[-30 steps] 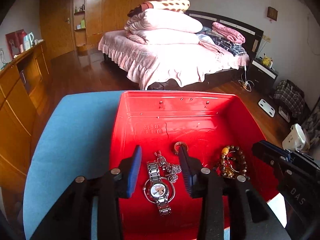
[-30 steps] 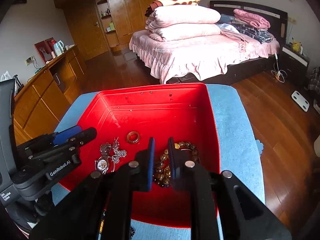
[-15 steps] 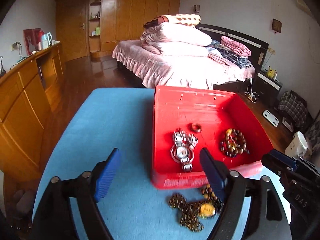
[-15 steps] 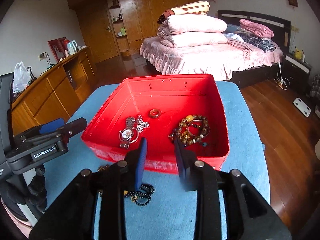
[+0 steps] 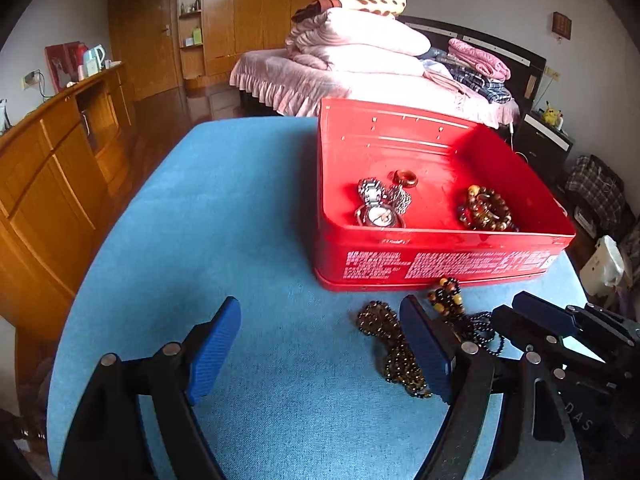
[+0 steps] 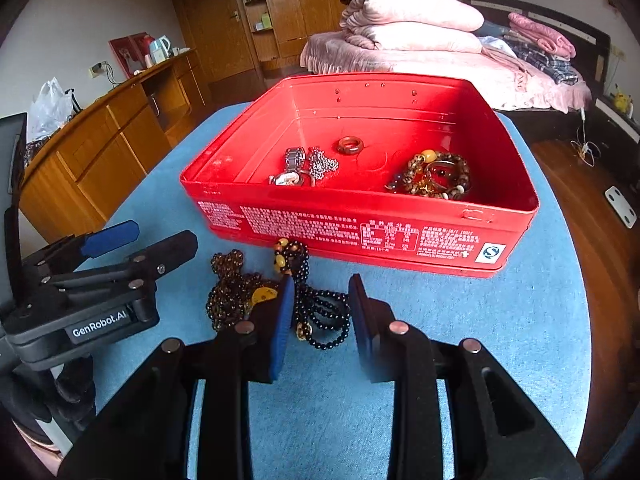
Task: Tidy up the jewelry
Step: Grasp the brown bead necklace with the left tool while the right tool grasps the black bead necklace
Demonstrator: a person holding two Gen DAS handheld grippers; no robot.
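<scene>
Beads lie heaped on the blue counter (image 6: 520, 320) just before the red tin (image 6: 360, 232): limp, light, snag-prone necklaces (image 6: 312, 312), best pinched at a bunched loop. Left tool (image 5: 320, 344), marked "GenRobot.AI", gapes wide, empty; right tool (image 6: 320, 312) stands apart astride black strands.

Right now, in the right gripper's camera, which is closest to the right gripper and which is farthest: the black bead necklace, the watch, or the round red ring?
Nearest to the right gripper first:
1. Black bead necklace, on the blue tabletop, right between its fingers.
2. Watch, inside the red tin, left part.
3. Red ring, inside the tin, farther back toward the middle.
</scene>
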